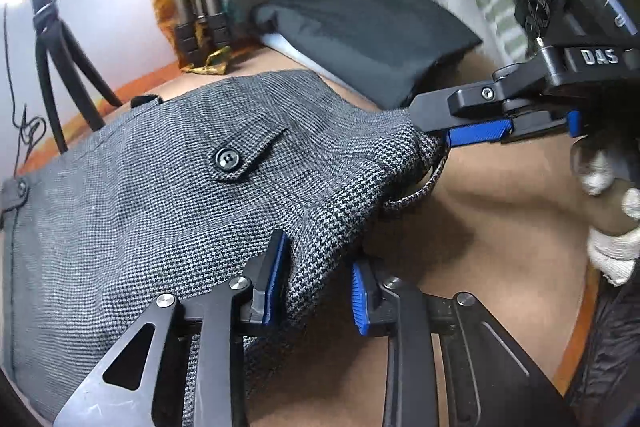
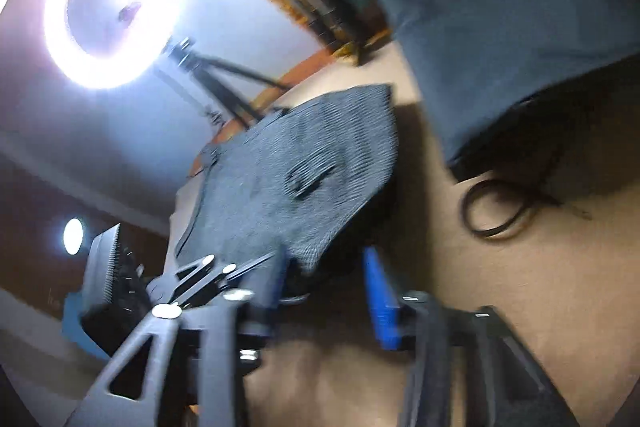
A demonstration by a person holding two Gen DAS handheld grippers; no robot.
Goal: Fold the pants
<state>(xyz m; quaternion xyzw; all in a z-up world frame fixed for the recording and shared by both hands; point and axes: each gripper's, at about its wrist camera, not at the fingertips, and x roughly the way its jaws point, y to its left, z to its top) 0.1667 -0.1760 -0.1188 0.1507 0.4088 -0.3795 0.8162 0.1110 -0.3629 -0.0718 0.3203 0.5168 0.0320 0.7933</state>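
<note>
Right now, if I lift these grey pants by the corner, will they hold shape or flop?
Likely flop: the houndstooth pants already bunch near the right gripper. Probably not slippery, since the weave looks coarse. The loose loop may dangle and snag.

free: tan surface (image 1: pixel 500 227) right | blocked: dark cushion (image 1: pixel 372 31), possibly cable loop (image 2: pixel 496 207)

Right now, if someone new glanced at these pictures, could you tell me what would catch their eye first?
Probably the grey checked pants spread across the tan surface, with a black button on the pocket flap. Next, the two grippers at the cloth's near edge: the left gripper with jaws apart around a fold, and the right gripper reaching in from the right at the pants' corner. In the right wrist view, a glaring ring light fills the upper left.
</note>
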